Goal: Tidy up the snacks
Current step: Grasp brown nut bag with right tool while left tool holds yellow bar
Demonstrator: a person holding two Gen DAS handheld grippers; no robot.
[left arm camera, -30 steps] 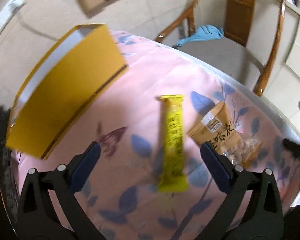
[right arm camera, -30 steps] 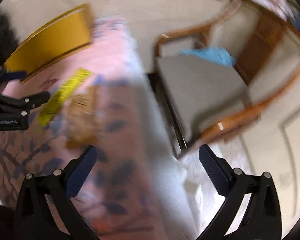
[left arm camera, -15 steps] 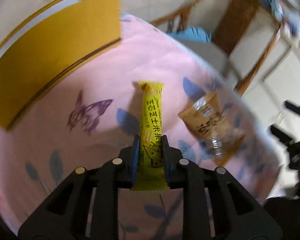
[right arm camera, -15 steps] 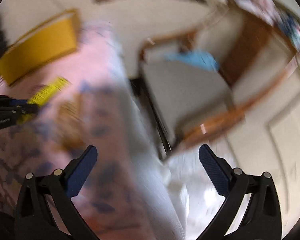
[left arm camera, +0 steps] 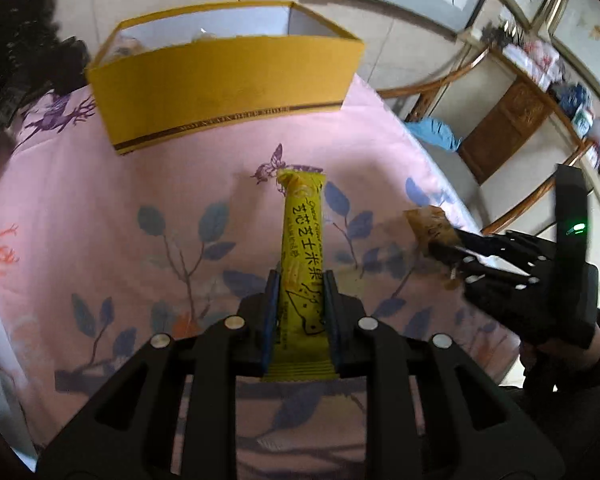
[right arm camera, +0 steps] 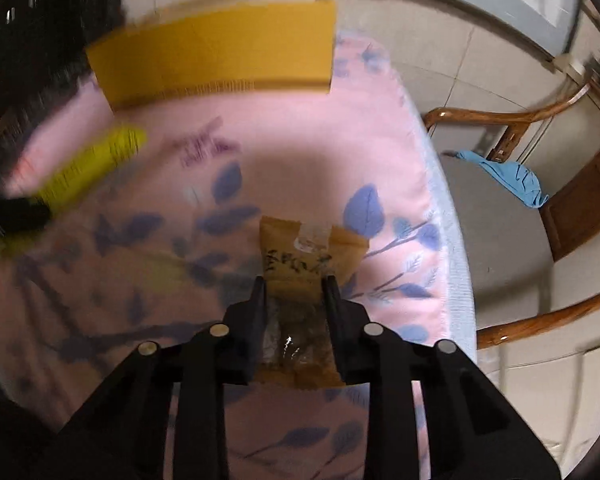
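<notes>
Box at table's far edge, snack bar before it, chair right.

Left black two-finger gripper is clamped tight, its blue-padded fingers squeezing the lower part of the long yellow snack bar wrapper, which sticks straight out ahead between them. Right black two-finger gripper is closed in too, jaws pinching the sides of the brown snack packet with a clear window. From the left wrist view the right gripper reaches in from the right side, tilted inward; it's blurred, so probably in motion.
</notes>
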